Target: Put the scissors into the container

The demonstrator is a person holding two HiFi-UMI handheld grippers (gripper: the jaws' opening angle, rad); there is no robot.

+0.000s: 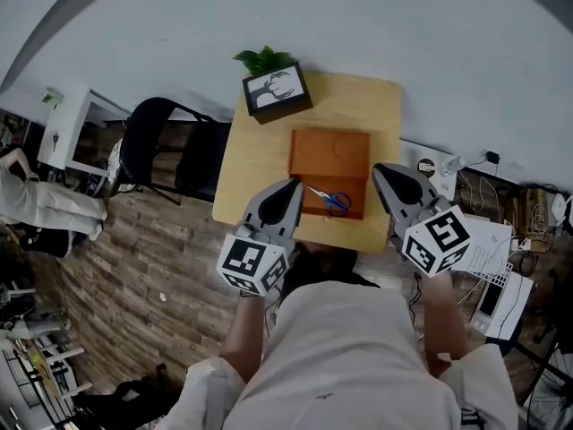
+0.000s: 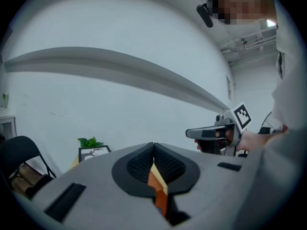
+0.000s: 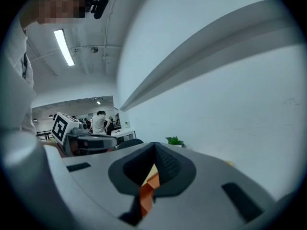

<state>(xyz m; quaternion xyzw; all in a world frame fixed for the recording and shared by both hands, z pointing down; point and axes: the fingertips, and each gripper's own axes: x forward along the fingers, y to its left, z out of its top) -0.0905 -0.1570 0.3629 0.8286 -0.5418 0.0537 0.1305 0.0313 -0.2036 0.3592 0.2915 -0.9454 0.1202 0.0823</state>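
Blue-handled scissors [image 1: 333, 202] lie inside the shallow orange-brown container [image 1: 329, 155], close to its near wall. The container rests on a small wooden table [image 1: 260, 159]. My left gripper [image 1: 293, 185] hovers over the table's near edge just left of the container, jaws shut and empty. My right gripper [image 1: 380, 171] hangs at the container's near right corner, also shut and empty. In the left gripper view the shut gripper [image 2: 153, 146] shows only a sliver of the orange container [image 2: 159, 188] beneath it. In the right gripper view the gripper [image 3: 154, 145] reveals the same container [image 3: 146, 191].
A black box with a framed deer picture and a green plant [image 1: 276, 88] stands at the table's far left corner. A black chair [image 1: 166, 146] is left of the table. Cables, a keyboard and papers [image 1: 492, 262] lie on the floor at right.
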